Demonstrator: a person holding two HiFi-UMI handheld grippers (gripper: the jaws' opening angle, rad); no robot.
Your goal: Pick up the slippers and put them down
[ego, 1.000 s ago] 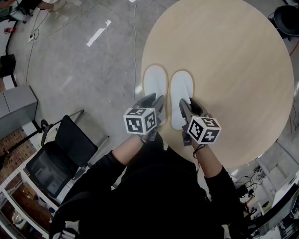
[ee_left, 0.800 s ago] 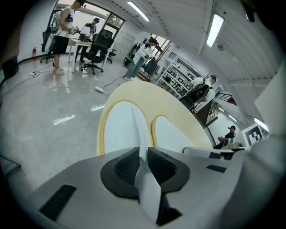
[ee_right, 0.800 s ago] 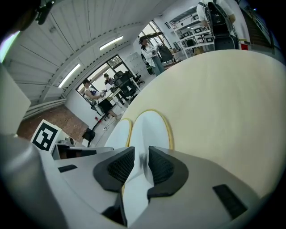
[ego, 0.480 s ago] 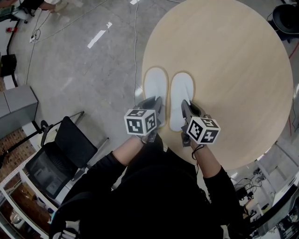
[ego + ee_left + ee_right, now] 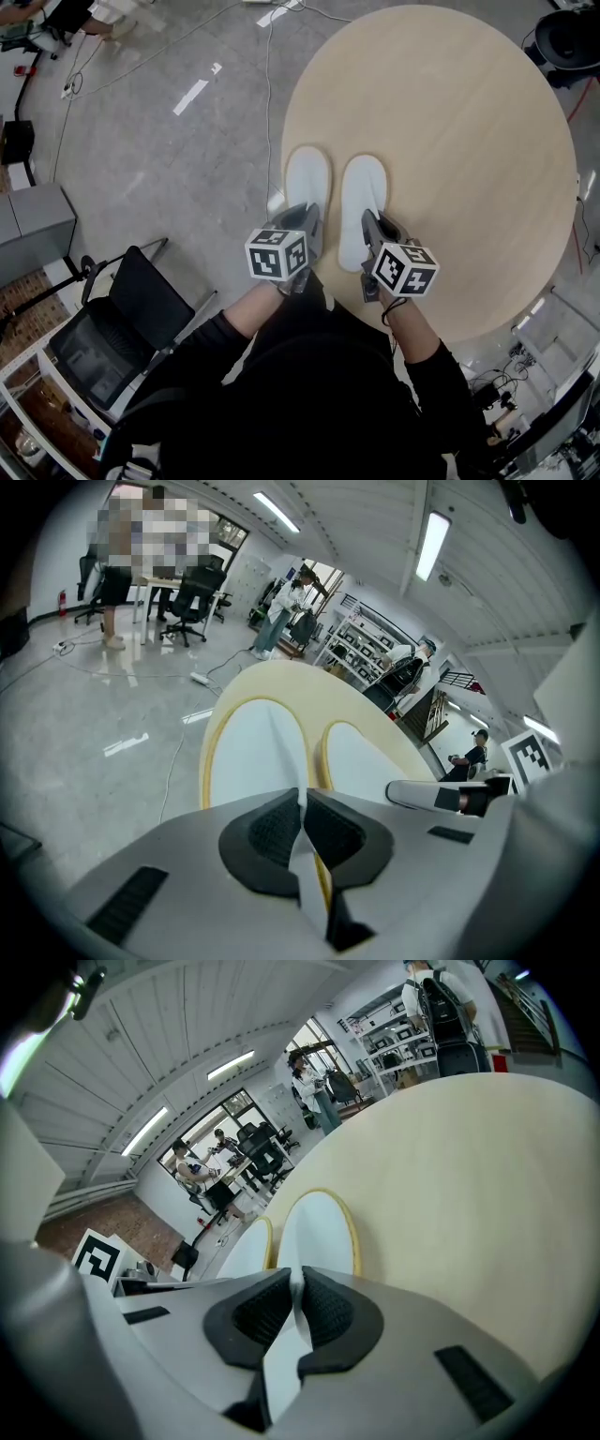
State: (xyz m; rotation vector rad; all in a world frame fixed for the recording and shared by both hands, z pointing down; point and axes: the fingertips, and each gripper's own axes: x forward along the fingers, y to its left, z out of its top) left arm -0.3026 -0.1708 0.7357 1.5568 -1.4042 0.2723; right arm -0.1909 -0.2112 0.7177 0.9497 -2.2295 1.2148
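Observation:
Two white slippers with yellow-edged soles lie side by side on the round beige table [image 5: 469, 141], toes pointing away from me. My left gripper [image 5: 304, 217] is at the heel of the left slipper [image 5: 307, 178]. Its jaws have just been closing, and the pads now pinch a thin white flap of the slipper [image 5: 248, 757] at the gripper [image 5: 302, 803]. My right gripper [image 5: 372, 225] is at the heel of the right slipper [image 5: 364, 192]. Its jaws have also just closed, shut on that slipper's [image 5: 317, 1227] white upper at the gripper [image 5: 298, 1288].
The slippers sit near the table's left front edge, close to my body. A black office chair [image 5: 122, 319] stands on the grey floor at lower left. Cables [image 5: 267, 84] and a strip of white tape [image 5: 190, 97] lie on the floor. People, desks and shelves are far off.
Both grippers' jaws have narrowed from wide open to shut on the slipper heels. The hands and the slippers have stayed where they were.

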